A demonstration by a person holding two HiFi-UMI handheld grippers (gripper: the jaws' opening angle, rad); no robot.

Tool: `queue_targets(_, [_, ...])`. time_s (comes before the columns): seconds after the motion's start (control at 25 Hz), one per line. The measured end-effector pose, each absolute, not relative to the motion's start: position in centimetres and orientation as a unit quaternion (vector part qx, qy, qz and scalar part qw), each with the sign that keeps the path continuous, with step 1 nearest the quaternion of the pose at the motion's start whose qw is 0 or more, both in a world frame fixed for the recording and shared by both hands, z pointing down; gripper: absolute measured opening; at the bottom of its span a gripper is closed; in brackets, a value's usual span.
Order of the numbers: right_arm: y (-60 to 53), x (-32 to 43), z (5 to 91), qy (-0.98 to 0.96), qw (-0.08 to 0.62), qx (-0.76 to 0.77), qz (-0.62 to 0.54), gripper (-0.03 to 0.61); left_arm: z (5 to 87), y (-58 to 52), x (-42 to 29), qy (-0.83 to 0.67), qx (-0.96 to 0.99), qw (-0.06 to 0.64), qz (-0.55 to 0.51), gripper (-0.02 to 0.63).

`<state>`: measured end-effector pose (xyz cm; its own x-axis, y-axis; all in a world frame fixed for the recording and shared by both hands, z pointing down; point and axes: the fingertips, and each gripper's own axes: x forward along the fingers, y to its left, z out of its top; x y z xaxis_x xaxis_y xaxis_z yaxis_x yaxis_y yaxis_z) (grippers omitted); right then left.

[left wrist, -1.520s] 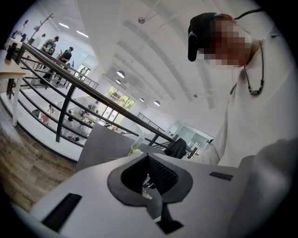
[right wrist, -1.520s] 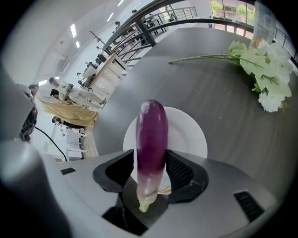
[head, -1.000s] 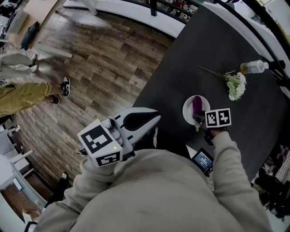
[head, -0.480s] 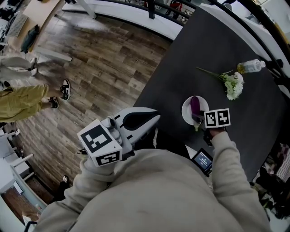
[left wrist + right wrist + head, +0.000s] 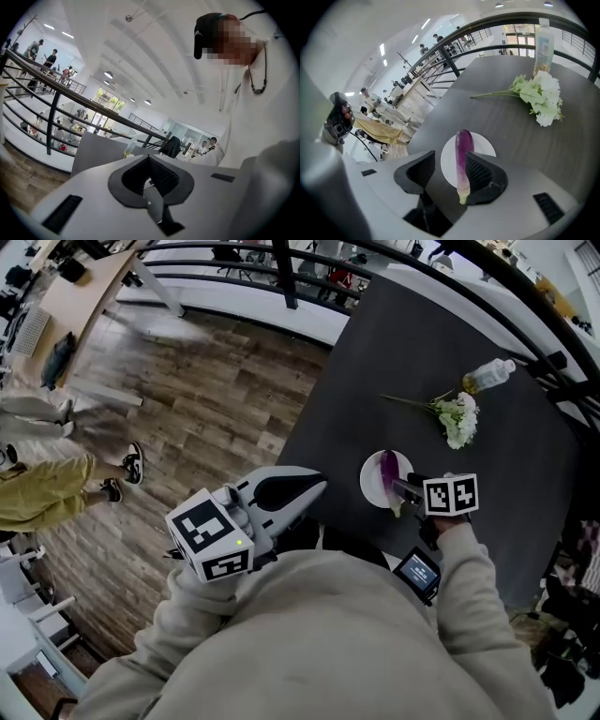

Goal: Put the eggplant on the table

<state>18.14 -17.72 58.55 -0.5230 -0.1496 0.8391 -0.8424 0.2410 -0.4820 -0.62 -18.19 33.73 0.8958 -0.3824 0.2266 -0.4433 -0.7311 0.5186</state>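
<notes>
The dark grey desk [image 5: 403, 343] carries three things. A round white plate [image 5: 369, 480] lies flat on it right at the tips of the right gripper [image 5: 403, 488], close to the desk's near edge. Farther ahead of that gripper, a little to its right, lies a bunch of white flowers [image 5: 457, 418], its green stems pointing left. Just beyond the blooms, a clear bottle [image 5: 487, 375] holding yellowish liquid stands upright.

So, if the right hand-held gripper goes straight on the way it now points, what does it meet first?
Most likely the eggplant: its stem end lies between the open jaws of the right hand-held gripper, near one pad. The white plate is under it. The gripper's height above them is unclear.
</notes>
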Motion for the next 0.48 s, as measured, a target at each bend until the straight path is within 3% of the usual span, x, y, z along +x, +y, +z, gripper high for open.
queue_targets(0.08, [-18.0, 17.7, 56.2, -0.731, 0.309, 0.346, 0.501, 0.190, 32.9, -18.6, 0.0, -0.208, 0.936, 0.280, 0.055, 0.006])
queue_targets(0.24, [-18.7, 17.2, 50.2, -0.777, 0.219, 0.341, 0.482, 0.069, 31.4, -19.1, 1.7, -0.185, 0.946, 0.261, 0.054, 0.005])
queue_targets(0.48, [-19.1, 18.1, 42.0, -0.827, 0.128, 0.361, 0.412, 0.028, 29.9, -19.1, 5.3, -0.131, 0.961, 0.237, 0.053, 0.005])
